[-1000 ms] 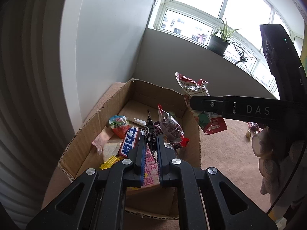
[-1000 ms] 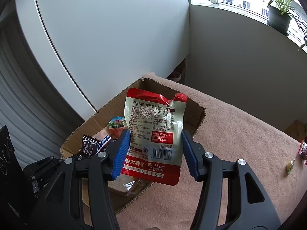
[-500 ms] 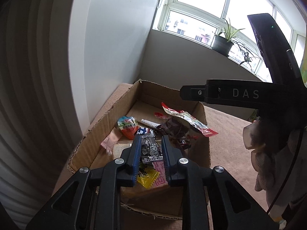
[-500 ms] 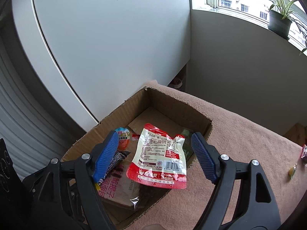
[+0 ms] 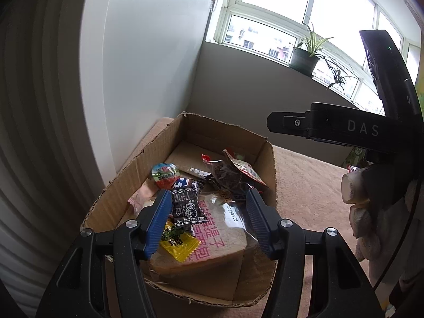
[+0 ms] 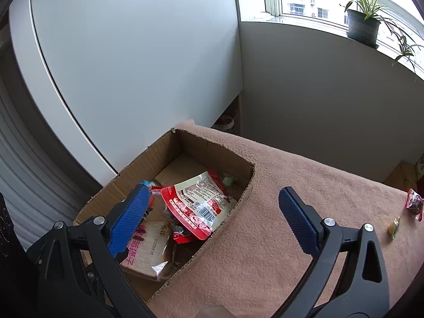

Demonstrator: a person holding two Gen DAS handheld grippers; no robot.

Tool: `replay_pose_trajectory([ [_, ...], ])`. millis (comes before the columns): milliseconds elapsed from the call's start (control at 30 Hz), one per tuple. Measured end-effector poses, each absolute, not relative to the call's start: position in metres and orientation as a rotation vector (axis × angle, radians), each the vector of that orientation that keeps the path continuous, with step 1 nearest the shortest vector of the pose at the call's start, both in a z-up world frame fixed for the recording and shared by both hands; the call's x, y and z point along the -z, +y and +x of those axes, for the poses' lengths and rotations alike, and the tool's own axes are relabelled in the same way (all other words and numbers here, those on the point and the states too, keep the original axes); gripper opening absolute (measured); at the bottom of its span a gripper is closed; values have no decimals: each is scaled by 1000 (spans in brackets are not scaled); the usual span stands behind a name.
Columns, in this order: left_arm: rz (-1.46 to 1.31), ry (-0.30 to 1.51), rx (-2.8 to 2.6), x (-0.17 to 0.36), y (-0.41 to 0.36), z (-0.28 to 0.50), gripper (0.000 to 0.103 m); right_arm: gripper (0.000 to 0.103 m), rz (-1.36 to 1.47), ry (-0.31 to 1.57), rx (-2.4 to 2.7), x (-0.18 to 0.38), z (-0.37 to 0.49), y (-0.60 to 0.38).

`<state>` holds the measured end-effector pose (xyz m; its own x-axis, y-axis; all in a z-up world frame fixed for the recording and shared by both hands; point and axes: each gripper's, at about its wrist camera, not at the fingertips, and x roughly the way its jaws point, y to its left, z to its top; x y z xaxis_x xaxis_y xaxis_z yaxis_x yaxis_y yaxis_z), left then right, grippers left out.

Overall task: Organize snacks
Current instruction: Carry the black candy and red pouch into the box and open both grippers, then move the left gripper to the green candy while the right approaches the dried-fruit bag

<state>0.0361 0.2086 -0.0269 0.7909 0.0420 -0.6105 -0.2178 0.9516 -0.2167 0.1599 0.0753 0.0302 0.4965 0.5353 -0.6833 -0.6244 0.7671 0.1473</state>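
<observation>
A cardboard box (image 5: pixel 270 159) (image 6: pixel 246 175) on a pink cloth holds several snacks. A red and white pouch (image 6: pixel 198 201) lies on top of them, edge-on in the left wrist view (image 5: pixel 243 167). A black packet (image 5: pixel 188 209) and a yellow packet (image 5: pixel 180 243) lie on a bread bag (image 5: pixel 212 238) (image 6: pixel 148 243). My left gripper (image 5: pixel 208 220) is open and empty above the box's near end. My right gripper (image 6: pixel 212 217) is open and empty above the box's right wall.
On the cloth (image 6: pixel 291 175) at the right lie a red packet (image 6: pixel 414 204) and a small yellow candy (image 6: pixel 394 226). A white panel (image 6: pixel 132 66) stands behind the box. A potted plant (image 6: pixel 363 23) sits on the windowsill.
My right gripper opened and dropped the red and white pouch into the box. My left gripper opened and let the black packet fall onto the bread bag.
</observation>
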Motion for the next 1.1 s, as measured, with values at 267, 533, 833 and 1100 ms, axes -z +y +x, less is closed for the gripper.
replay_pose_trajectory([
  [267,-262,644,-120,20,177,46,58,100,-63,795,-647,-24,172,6],
  [533,-209,658,-65,16,123,64,58,100,-83,793,-560,-16,181,-78],
  [833,-147,699,16,25,55,87,58,100,-54,727,-520,-17,185,-161],
  [1100,-109,743,65,39,12,100,58,100,-48,720,-454,-22,201,-218],
])
